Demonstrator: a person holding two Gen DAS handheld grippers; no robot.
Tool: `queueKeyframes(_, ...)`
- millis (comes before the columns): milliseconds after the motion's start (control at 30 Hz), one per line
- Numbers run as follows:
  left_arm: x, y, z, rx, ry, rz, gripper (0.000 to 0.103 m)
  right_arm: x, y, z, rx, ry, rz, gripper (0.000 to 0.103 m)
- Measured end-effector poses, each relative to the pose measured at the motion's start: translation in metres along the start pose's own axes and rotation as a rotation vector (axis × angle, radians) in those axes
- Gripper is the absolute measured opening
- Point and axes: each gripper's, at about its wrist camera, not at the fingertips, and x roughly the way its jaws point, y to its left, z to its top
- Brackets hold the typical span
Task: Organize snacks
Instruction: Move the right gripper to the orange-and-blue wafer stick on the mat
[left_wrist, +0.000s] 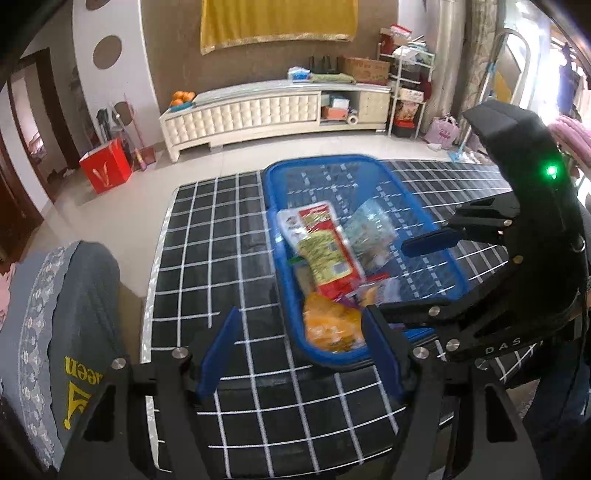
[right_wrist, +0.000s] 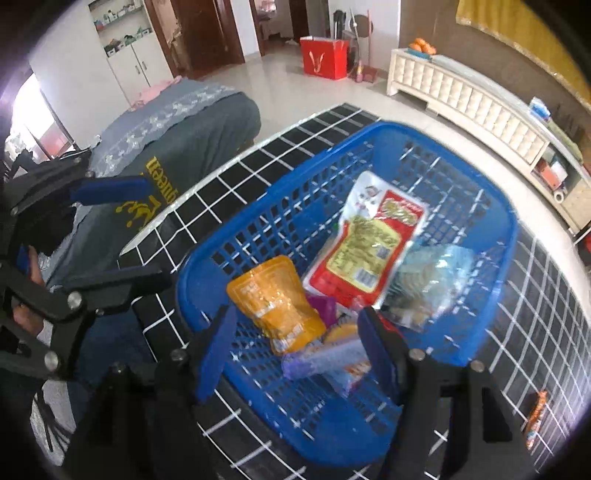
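A blue plastic basket (left_wrist: 280, 173) (right_wrist: 207, 254) stands on the black grid-patterned table (left_wrist: 207, 258) (right_wrist: 546, 314). It holds several snack packs: a red and yellow pack (left_wrist: 325, 243) (right_wrist: 369, 243), an orange pouch (left_wrist: 332, 325) (right_wrist: 273, 299), a clear bluish bag (left_wrist: 369, 229) (right_wrist: 432, 280) and a purple pack (right_wrist: 325, 360). My left gripper (left_wrist: 299, 350) is open and empty over the table beside the basket's near end. My right gripper (right_wrist: 295, 350) is open and empty just above the basket's near end; it also shows in the left wrist view (left_wrist: 413, 273).
A small orange snack stick (right_wrist: 537, 417) lies on the table right of the basket. A grey covered seat (left_wrist: 66, 325) (right_wrist: 177, 147) stands left of the table. A white TV cabinet (left_wrist: 266, 110) and a red box (left_wrist: 105, 170) are across the floor.
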Motion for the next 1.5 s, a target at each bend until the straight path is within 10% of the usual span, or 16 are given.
queueKeyframes(767, 0.016, -0.150, 0.067, 0.226, -0.041, -0.086, 0.075, -0.119, -0.101, -0.084, 0.229, -0.150, -0.109, 0.073)
queueKeyframes(1500, 0.165, -0.258, 0.109, 0.129, 0.106, -0.121, 0.077, -0.111, -0.267, -0.181, 0.483, -0.095, -0.214, 0.073)
